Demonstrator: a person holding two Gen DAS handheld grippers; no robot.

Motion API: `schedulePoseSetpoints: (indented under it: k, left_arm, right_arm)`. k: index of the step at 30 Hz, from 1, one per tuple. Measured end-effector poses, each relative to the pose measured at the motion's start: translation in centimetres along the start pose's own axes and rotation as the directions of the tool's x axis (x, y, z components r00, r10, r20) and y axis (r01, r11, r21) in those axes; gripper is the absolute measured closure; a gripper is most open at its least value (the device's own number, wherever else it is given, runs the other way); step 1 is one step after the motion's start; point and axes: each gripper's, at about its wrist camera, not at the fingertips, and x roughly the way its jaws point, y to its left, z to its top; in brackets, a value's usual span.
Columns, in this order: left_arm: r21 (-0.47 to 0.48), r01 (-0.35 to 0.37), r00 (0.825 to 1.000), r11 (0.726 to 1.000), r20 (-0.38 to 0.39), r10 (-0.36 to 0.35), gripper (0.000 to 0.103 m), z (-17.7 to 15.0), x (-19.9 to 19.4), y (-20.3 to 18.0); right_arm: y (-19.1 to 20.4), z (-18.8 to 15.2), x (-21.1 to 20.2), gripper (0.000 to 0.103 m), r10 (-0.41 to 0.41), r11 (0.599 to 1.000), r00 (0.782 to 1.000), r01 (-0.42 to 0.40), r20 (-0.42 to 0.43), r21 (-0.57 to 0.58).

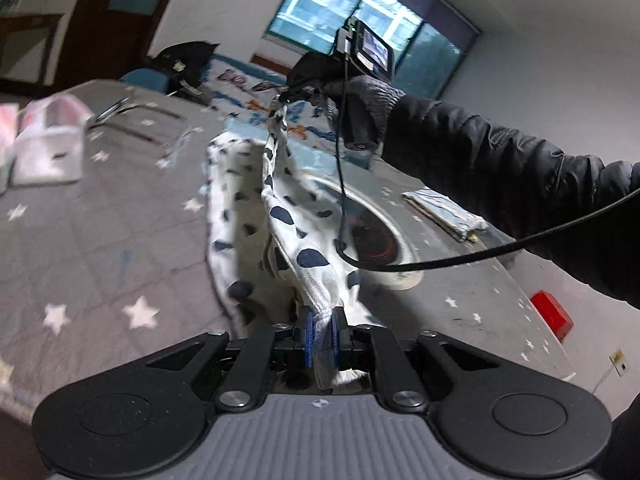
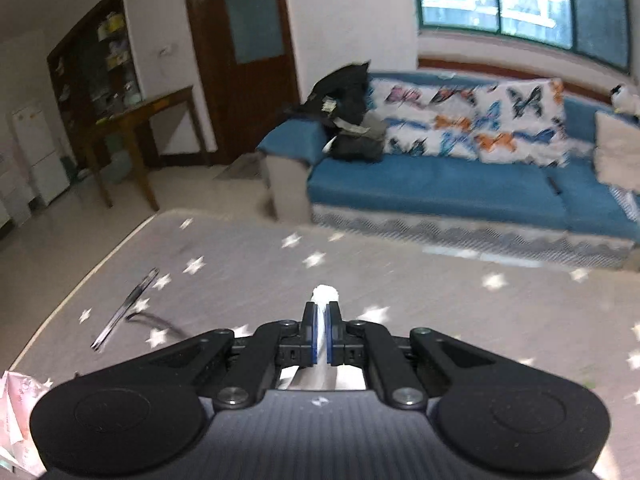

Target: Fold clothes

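A white garment with dark spots (image 1: 288, 216) hangs stretched between both grippers above the grey star-patterned table (image 1: 100, 240). My left gripper (image 1: 322, 330) is shut on its near corner. The right gripper (image 1: 286, 100), held by a gloved hand, is shut on the far corner, lifted higher. In the right wrist view the right gripper (image 2: 322, 320) is shut on a white bunch of the garment (image 2: 326, 293), the rest of the cloth hidden below it. The table (image 2: 400, 300) lies under it.
A pink and white packet (image 1: 48, 144) lies at the table's left. A metal tool (image 2: 124, 308) lies near the table's left edge. A folded cloth (image 1: 444, 208) and a round dish (image 1: 384, 240) lie at the right. A blue sofa (image 2: 440, 184) stands beyond the table.
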Motion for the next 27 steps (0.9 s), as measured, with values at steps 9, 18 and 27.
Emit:
schedulePoseSetpoints:
  k: [9,18,27]
  left_arm:
    - [-0.057,-0.025,0.999,0.998,-0.024,0.023,0.093,-1.3,-0.8,0.9]
    - [-0.057,-0.032,0.999,0.998,-0.045,0.029,0.092,-1.4,-0.4,1.3]
    - [-0.011,-0.074,0.995,0.997,-0.064,0.073,0.084,-1.5,-1.5,1.5]
  right_arm:
    - [3.2,-1.6,2.6,0.099,0.12,0.993,0.991,-0.119,-0.064,0.013]
    - [2.8,-2.7,-1.6,0.093,0.072,0.973,0.991,-0.094,-0.108,-0.21]
    - [1.7,-7.4,-5.5,0.092,0.063,0.933,0.984,-0.118,-0.167,-0.339]
